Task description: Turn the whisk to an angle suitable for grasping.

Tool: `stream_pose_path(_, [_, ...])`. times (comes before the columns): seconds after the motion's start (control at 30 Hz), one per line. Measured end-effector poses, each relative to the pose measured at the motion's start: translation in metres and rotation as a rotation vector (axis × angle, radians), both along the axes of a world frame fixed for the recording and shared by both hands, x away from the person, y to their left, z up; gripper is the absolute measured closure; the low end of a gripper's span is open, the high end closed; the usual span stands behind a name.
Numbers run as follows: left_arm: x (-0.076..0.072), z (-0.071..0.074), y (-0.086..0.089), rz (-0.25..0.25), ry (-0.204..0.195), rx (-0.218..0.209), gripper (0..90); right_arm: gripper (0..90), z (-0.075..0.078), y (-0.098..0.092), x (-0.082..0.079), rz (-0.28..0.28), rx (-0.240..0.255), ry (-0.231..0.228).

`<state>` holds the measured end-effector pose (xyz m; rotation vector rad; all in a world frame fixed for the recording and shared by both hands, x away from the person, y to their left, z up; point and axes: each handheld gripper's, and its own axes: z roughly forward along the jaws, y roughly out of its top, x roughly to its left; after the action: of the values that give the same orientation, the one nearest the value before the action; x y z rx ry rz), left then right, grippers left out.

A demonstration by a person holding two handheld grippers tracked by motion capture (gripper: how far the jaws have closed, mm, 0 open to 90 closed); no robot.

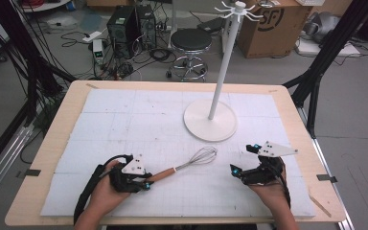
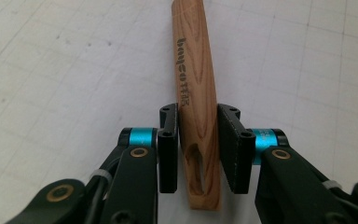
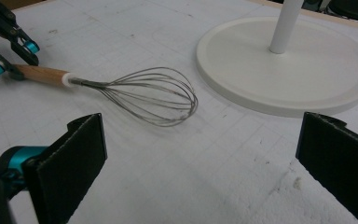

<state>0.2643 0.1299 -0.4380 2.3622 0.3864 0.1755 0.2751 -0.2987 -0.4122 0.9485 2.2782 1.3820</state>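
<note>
Now the step in hand seems to be the grasp of the whisk [image 1: 184, 163], which lies flat on the white mat of the desk [image 1: 48, 158]. Its wooden handle points toward 8 o'clock and its wire head toward 2 o'clock, with the head near the round base of the white stand [image 1: 210, 120], but apart from it. The left gripper [image 1: 146, 183] has its fingers [image 2: 168, 149] narrow around the end of the handle, close to the hanging hole; one finger seems to touch the wood, while the other shows a thin gap, so I judge the grip is not yet fully firm. The right gripper [image 1: 243, 160] rests at about 4 o'clock from the whisk head, and its fingers [image 3: 70, 163] stand wide with nothing between them.

The next move probably calls for a full squeeze on the handle, then a level lift. The stand has small hooks at the top, so the hole must stay free.
</note>
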Motion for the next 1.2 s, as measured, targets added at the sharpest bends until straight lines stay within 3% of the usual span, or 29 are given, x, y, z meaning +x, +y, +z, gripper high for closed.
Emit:
stream_pose_path(0.23, [0.006, -0.002, -0.028, -0.031, -0.006, -0.026, 70.7, 0.6, 0.002, -0.002, -0.004, -0.006, -0.001, -0.001])
stream_pose_path(0.43, [0.001, -0.004, -0.056, -0.078, -0.052, -0.013, 68.6, 0.6, 0.002, -0.003, -0.005, -0.013, 0.004, -0.001])
stream_pose_path(0.5, [0.0, -0.004, -0.056, -0.075, -0.06, -0.012, 68.4, 0.6, 0.002, -0.003, -0.004, -0.012, 0.003, -0.004])
stream_pose_path(0.57, [0.0, -0.003, -0.053, -0.057, -0.07, -0.007, 56.6, 0.6, 0.002, -0.003, -0.004, -0.01, 0.001, -0.002])
stream_pose_path(0.73, [0.0, -0.001, -0.038, -0.025, -0.066, 0.001, 51.5, 0.6, 0.001, -0.002, -0.003, -0.008, -0.002, 0.004])
stream_pose_path(0.97, [0.005, -0.001, -0.016, 0.047, -0.061, 0.007, 50.5, 0.6, 0.001, -0.001, -0.002, -0.004, -0.003, -0.001])
stream_pose_path(1.2, [0.012, -0.004, -0.01, 0.102, -0.053, -0.015, 50.4, 0.6, 0.001, 0.0, -0.002, -0.004, -0.006, -0.002])
